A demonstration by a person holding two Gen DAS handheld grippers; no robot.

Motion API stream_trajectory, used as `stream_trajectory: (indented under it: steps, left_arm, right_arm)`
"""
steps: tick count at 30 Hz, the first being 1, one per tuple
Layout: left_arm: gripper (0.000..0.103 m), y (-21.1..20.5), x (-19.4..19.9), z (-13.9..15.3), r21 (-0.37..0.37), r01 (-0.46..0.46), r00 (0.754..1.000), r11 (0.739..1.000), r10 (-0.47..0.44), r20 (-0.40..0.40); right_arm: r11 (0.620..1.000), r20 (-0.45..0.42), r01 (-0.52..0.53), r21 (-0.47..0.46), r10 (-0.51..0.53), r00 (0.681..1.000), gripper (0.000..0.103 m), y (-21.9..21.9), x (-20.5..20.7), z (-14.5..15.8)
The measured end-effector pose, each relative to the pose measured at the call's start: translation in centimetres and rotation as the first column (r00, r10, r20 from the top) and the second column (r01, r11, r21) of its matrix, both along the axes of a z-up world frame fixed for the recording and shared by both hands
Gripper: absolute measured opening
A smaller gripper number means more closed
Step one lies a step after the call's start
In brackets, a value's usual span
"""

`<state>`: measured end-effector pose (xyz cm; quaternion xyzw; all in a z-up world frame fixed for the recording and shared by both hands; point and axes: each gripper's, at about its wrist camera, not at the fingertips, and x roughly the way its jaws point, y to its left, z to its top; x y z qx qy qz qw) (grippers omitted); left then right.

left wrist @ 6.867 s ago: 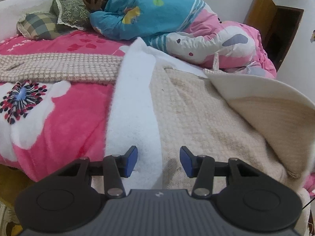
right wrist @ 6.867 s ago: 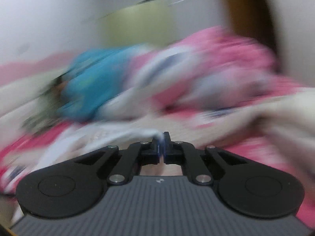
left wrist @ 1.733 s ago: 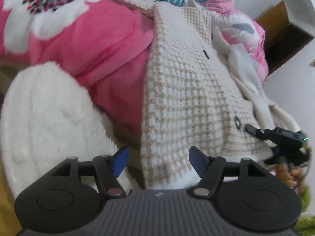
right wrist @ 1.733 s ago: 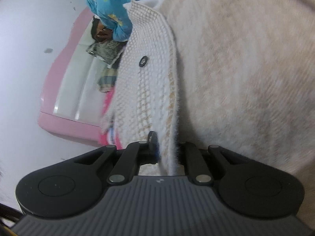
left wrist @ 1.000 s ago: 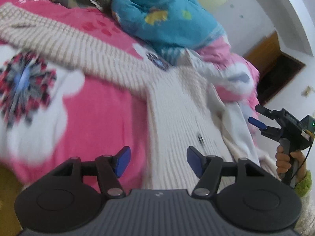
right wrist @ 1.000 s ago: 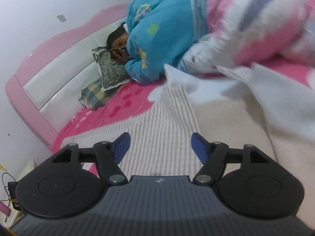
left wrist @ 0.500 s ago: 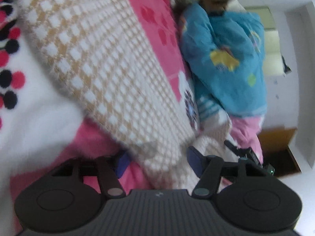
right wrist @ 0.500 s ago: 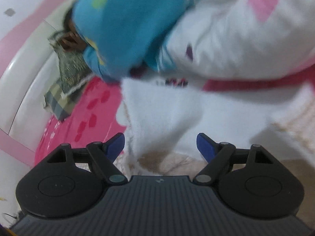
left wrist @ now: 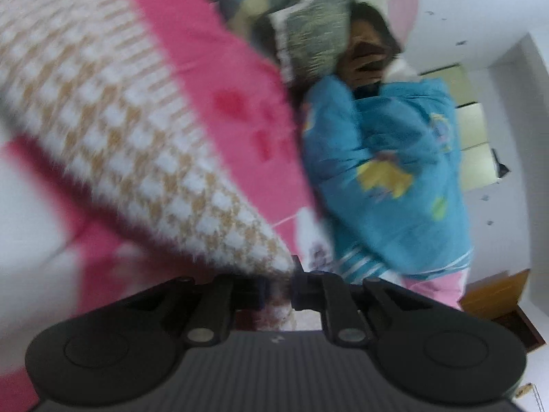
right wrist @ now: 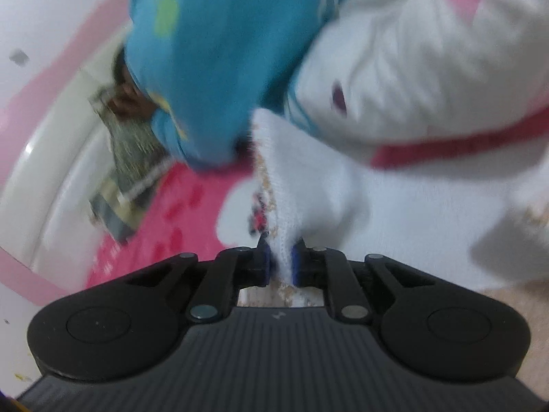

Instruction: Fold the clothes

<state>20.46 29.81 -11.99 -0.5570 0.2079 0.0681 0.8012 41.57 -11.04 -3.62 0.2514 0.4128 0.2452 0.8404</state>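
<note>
Bed: pink cover (left wrist: 219,68) with white patches, pale headboard (right wrist: 51,158) with pink rim.
On it: checked knit garment (left wrist: 137,158), pillows (left wrist: 312,34), a lying person in a blue top (left wrist: 387,178), white-and-pink quilt (right wrist: 429,61).

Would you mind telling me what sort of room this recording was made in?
A bedroom, most likely: a pink bedspread covers a bed with a pink and white headboard, pillows lie at its head, and a person in a blue top is lying there.

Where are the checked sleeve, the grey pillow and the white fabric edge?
Checked sleeve (left wrist: 144,158), left wrist view, its middle.
Grey pillow (left wrist: 312,24), left wrist view, its face.
White fabric edge (right wrist: 284,185), right wrist view, fold above claw.
</note>
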Motion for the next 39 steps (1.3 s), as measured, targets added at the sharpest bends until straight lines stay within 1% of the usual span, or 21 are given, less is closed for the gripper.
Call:
stream_trajectory:
  steps: [3,8,10,12,14,16,18,19,20,22,24,25,26,27,28,29,30,32,35,37,39]
  left_arm:
    - [0.013,-0.1,2.4,1.8,0.025,0.001,0.999,1.000,-0.002,0.034]
    - [0.012,-0.3,6.5,4.5,0.062,-0.001,0.994,0.998,-0.006,0.106]
    - [0.012,-0.1,8.4,5.5,0.093,-0.012,0.992,0.996,0.000,0.127]
    - [0.012,0.2,10.1,5.8,0.132,-0.018,0.992,0.991,0.002,0.123]
    - [0.013,0.7,11.5,5.0,0.162,-0.003,0.997,0.987,-0.011,0.082]
    - [0.013,1.3,12.5,2.9,0.160,0.034,0.999,0.987,-0.037,0.012]
    - [0.019,1.9,12.9,0.4,0.118,0.082,0.995,0.990,-0.074,-0.073]
    - [0.019,2.2,13.0,-0.8,0.093,0.103,0.989,0.990,-0.092,-0.114]
    - [0.018,2.5,12.9,-1.7,0.065,0.120,0.985,0.991,-0.110,-0.134]
    - [0.025,3.2,11.9,-2.1,0.009,0.139,0.985,0.990,-0.138,-0.107]
    - [0.053,3.7,10.6,-1.1,-0.020,0.152,0.984,0.988,-0.153,-0.095]
    - [0.056,3.8,9.9,-0.4,-0.024,0.156,0.984,0.987,-0.158,-0.088]
    - [0.061,3.8,9.0,0.6,-0.008,0.161,0.984,0.987,-0.161,-0.082]
    - [0.063,3.7,8.1,1.6,0.008,0.172,0.982,0.985,-0.171,-0.079]
    - [0.063,3.6,7.0,2.7,0.011,0.184,0.981,0.983,-0.183,-0.067]
    - [0.063,3.7,5.7,3.8,0.004,0.195,0.980,0.981,-0.195,-0.043]
    - [0.063,3.8,4.4,4.9,-0.004,0.206,0.978,0.979,-0.206,-0.016]
    - [0.063,4.2,1.5,7.7,0.005,0.221,0.974,0.975,-0.221,0.038]
    - [0.068,4.3,-3.5,12.2,0.096,0.241,0.963,0.966,-0.250,0.099]
    - [0.071,4.4,-7.1,14.6,0.170,0.251,0.957,0.953,-0.271,0.102]
    - [0.072,4.1,-10.2,16.0,0.235,0.282,0.950,0.930,-0.305,0.069]
  right_arm:
    - [0.999,0.063,0.034,0.042,-0.037,0.997,0.009,-1.0,0.3,1.8]
    - [0.993,0.130,0.086,0.078,-0.095,0.987,0.009,-2.4,2.5,4.4]
    - [0.989,0.153,0.101,0.105,-0.116,0.981,0.009,-2.8,3.4,4.9]
    - [0.987,0.176,0.104,0.125,-0.125,0.976,0.009,-2.8,4.5,5.1]
    - [0.986,0.200,0.103,0.132,-0.129,0.971,0.009,-2.5,5.5,5.0]
    - [0.987,0.193,0.100,0.124,-0.122,0.973,0.009,-1.5,6.7,3.3]
    - [0.991,0.149,0.098,0.089,-0.111,0.983,0.012,-0.6,7.7,0.7]
    - [0.993,0.118,0.098,0.066,-0.105,0.987,0.015,0.0,8.1,-0.8]
    - [0.995,0.080,0.093,0.048,-0.096,0.992,0.016,0.4,8.4,-2.1]
    - [0.997,0.017,0.079,0.016,-0.079,0.997,0.018,1.2,8.7,-3.9]
    - [0.998,0.008,0.060,-0.018,-0.059,0.998,0.023,1.5,8.3,-3.5]
    - [0.998,0.007,0.050,-0.036,-0.050,0.999,0.025,1.5,8.0,-3.1]
    - [0.998,0.010,0.045,-0.052,-0.045,0.999,0.032,1.4,7.5,-2.2]
    - [0.997,0.012,0.040,-0.067,-0.040,0.999,0.047,1.2,7.0,-1.3]
    - [0.994,0.023,0.050,-0.094,-0.048,0.999,0.057,0.8,6.2,-0.2]
    - [0.991,0.034,0.059,-0.120,-0.055,0.998,0.072,0.4,5.3,0.9]
    - [0.988,0.054,0.062,-0.145,-0.054,0.997,0.077,-0.1,4.3,2.0]
    - [0.983,0.081,0.065,-0.174,-0.052,0.995,0.077,-1.3,2.1,4.2]
    - [0.988,0.076,0.047,-0.148,-0.036,0.996,0.078,-4.1,-3.4,6.9]
    - [0.995,0.076,0.024,-0.097,-0.016,0.997,0.079,-6.1,-7.7,8.4]
    - [0.999,0.085,0.002,-0.045,0.002,0.996,0.080,-7.6,-12.1,9.5]
